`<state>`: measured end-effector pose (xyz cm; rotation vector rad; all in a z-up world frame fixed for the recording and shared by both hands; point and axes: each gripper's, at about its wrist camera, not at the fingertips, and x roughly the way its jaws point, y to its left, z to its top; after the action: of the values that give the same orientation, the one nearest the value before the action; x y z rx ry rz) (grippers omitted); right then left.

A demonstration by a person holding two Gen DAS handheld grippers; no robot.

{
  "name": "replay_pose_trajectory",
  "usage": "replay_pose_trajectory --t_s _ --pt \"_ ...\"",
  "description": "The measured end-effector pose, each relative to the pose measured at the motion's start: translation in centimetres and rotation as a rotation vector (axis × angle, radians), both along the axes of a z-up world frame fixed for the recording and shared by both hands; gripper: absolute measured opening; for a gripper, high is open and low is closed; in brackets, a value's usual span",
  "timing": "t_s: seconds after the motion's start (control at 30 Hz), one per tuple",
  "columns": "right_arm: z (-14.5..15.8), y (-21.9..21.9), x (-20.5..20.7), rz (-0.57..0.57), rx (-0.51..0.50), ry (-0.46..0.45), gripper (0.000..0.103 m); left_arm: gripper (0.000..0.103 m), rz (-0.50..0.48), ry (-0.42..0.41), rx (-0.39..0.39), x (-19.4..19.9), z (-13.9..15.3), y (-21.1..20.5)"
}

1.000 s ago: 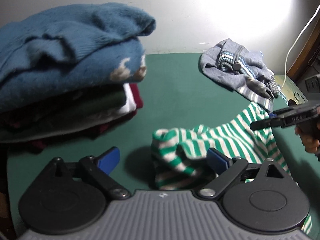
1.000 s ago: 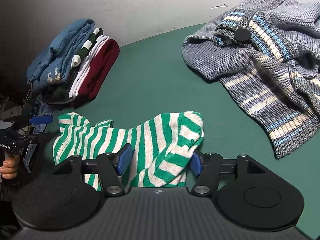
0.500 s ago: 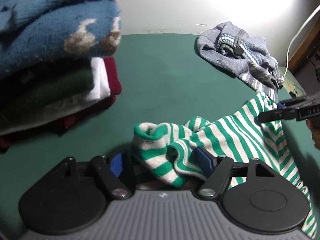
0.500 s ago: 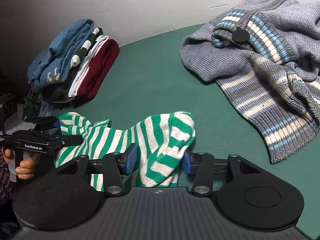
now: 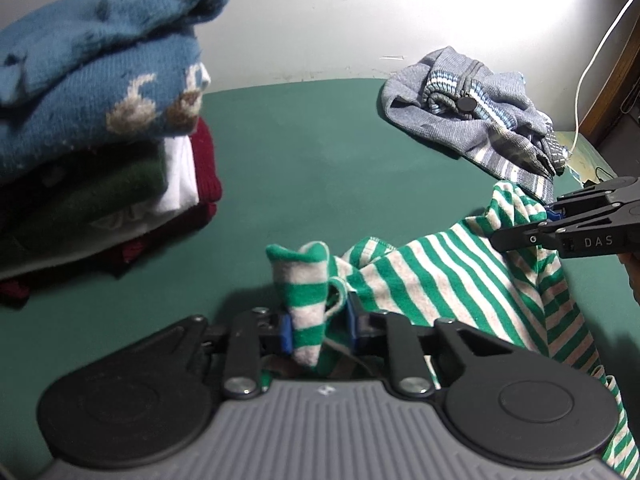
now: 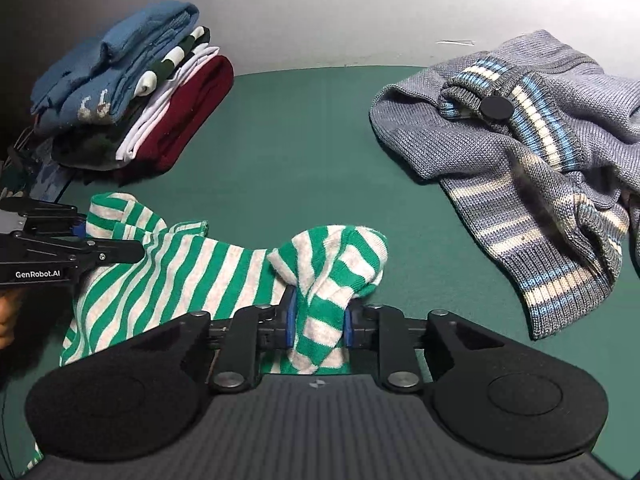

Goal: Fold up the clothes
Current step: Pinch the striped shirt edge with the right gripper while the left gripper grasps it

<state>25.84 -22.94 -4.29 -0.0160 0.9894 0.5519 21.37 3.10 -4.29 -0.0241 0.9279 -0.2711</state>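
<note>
A green and white striped garment (image 5: 432, 280) lies crumpled on the green table (image 5: 320, 152), stretched between both grippers. My left gripper (image 5: 316, 330) is shut on one bunched end of it. My right gripper (image 6: 318, 326) is shut on the other bunched end of the striped garment (image 6: 192, 272). The right gripper also shows at the right edge of the left wrist view (image 5: 560, 228), and the left gripper shows at the left edge of the right wrist view (image 6: 80, 248).
A stack of folded clothes (image 5: 100, 152), blue sweater on top, stands at the left; it also shows in the right wrist view (image 6: 128, 100). A crumpled grey striped knit sweater (image 6: 532, 144) lies at the right, near the wall. A white cable (image 5: 592, 64) hangs at the far right.
Both grippers have closed on the ends of the striped garment, which they stood around open a second ago. The left gripper has moved in toward the garment.
</note>
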Motion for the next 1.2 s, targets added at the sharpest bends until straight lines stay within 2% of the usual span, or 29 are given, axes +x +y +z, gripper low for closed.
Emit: replay_pose_trajectory --t_s 0.23,0.7,1.2 --pt "1.3 -0.4 -1.0 -0.001 0.018 -0.056 0.02 0.013 0.036 -0.052 0.035 -1.1 1.3 -0.3" --pt "5.8 -1.7 -5.7 0.044 0.09 -0.194 0.016 0.013 -0.017 -0.223 0.174 -6.7 5.9 -2.4" --pt "8.2 -1.4 -10.4 0.048 0.053 -0.261 0.014 0.013 0.044 -0.187 0.249 -9.2 7.6 -4.6"
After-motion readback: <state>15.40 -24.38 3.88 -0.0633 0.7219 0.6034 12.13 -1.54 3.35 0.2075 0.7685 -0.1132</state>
